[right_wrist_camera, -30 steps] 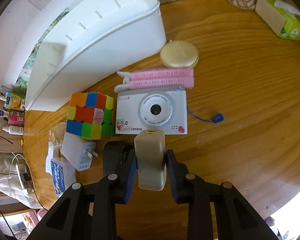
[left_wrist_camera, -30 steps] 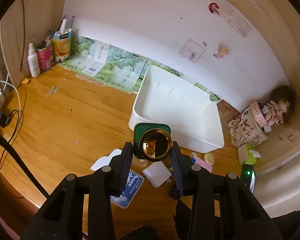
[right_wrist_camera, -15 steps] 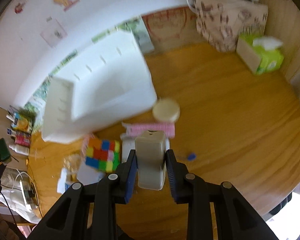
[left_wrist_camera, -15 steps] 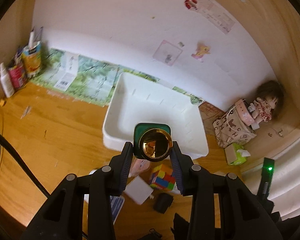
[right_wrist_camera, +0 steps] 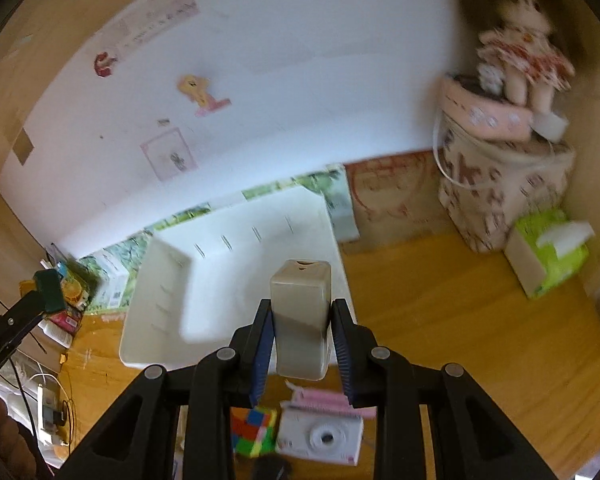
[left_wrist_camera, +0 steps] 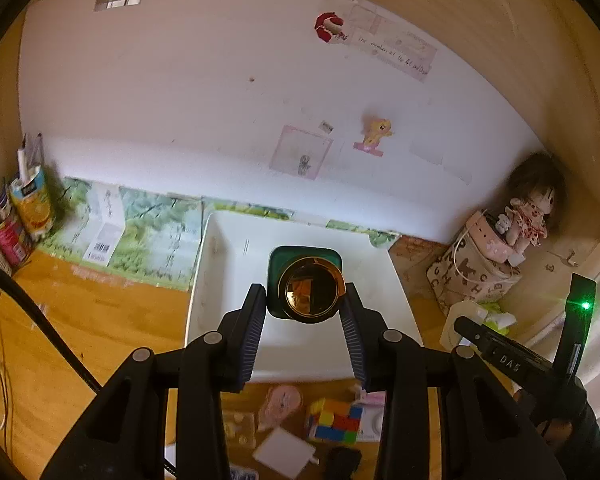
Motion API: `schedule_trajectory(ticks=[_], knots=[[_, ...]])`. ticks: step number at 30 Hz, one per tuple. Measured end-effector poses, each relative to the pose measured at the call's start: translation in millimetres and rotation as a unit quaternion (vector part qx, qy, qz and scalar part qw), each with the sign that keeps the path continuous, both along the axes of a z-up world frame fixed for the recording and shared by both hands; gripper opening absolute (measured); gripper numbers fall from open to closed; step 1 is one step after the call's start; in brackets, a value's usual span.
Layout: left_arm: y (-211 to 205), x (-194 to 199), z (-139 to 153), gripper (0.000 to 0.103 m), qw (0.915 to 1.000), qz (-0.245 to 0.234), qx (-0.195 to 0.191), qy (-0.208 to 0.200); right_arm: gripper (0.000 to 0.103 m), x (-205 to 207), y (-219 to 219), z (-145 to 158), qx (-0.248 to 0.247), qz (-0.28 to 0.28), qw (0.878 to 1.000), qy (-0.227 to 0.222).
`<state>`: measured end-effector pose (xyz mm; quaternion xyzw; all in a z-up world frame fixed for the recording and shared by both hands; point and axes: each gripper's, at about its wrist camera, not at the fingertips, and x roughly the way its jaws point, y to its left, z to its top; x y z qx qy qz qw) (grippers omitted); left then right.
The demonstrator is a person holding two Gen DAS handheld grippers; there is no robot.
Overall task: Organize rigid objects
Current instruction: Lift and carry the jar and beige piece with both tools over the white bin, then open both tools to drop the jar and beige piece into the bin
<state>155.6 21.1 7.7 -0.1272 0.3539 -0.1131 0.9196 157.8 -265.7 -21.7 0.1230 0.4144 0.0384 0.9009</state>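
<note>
My left gripper (left_wrist_camera: 306,304) is shut on a green bottle with a gold cap (left_wrist_camera: 310,286), held in the air above the white bin (left_wrist_camera: 216,280). My right gripper (right_wrist_camera: 300,320) is shut on a beige rectangular block (right_wrist_camera: 300,312), held above the near edge of the same white bin (right_wrist_camera: 152,312). On the desk in front of the bin lie a colour cube (right_wrist_camera: 254,430), a white toy camera (right_wrist_camera: 324,438) and a pink comb (right_wrist_camera: 324,402). The cube (left_wrist_camera: 334,424) and a white charger (left_wrist_camera: 284,450) also show in the left wrist view.
A patterned bag with a doll (left_wrist_camera: 532,204) on it stands at the back right, with a green tissue pack (right_wrist_camera: 548,256) beside it. Cans and cartons (left_wrist_camera: 24,208) stand at the back left. Cables lie at the left desk edge (right_wrist_camera: 44,400). A white wall lies behind.
Both grippers have risen from the desk and moved forward over the white bin, each still holding its object. The clutter on the desk now lies below and behind the fingertips.
</note>
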Motion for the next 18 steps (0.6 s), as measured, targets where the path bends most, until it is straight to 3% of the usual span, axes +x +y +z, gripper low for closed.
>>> schedule_trajectory(ticks=[10,18], knots=[[-13,43,-31,0.041,0.9993,-0.006,0.027,0.026,0.029,36,41,-12,-0.062,0.058,0.995,-0.05],[-23,77,-68,0.041,0.9956,-0.013,0.047,0.08,0.029,70,64,-47,-0.067,0.095,0.993,-0.001]])
